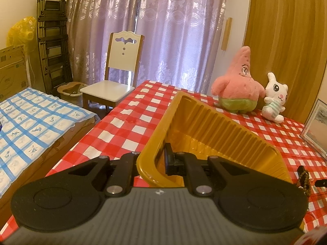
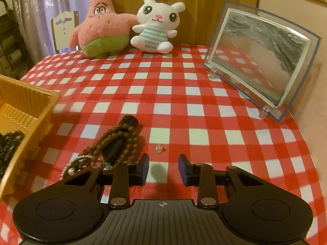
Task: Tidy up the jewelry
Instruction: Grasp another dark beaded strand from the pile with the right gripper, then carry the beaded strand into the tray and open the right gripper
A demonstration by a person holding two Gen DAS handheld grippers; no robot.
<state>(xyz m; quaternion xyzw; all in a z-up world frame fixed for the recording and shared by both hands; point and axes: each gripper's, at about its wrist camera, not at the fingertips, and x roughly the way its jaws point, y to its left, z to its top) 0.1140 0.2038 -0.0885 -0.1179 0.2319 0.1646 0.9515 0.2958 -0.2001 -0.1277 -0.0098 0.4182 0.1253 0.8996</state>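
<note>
Jewelry status, as I read it from the rig: brown wooden bead strand with black tassel (image 2: 120, 143) lies on the red-and-white checked tablecloth (image 2: 184, 94), just right of the ribbed yellow plastic tray (image 2: 26, 106). A silver chain w/ pearl beads (image 2: 74, 164) lies tangled at the strand's near end. A dark bead strand (image 2: 9, 147) sits inside the tray, partly cut off by the frame edge. One small clear trinket (image 2: 159, 148) lies on the cloth right of the brown strand, apart from it; too small to identify.

My left gripper (image 1: 152, 161) is clenched on the tray's near wall (image 1: 149, 157), one finger outside, one inside. Tray looks tilted in the left wrist view; whether it's lifted off the cloth I cannot tell.

My right gripper (image 2: 163, 168) is released, jaws apart, nothing between them; it hovers low, w/ the trinket just ahead of the fingertips.

Far from the tray, at the table's back edge: pink star plush (image 2: 102, 26) touching white bunny plush in striped shirt (image 2: 157, 24). Clear acrylic picture frame (image 2: 259, 59) stands tilted, well right of the tray.
</note>
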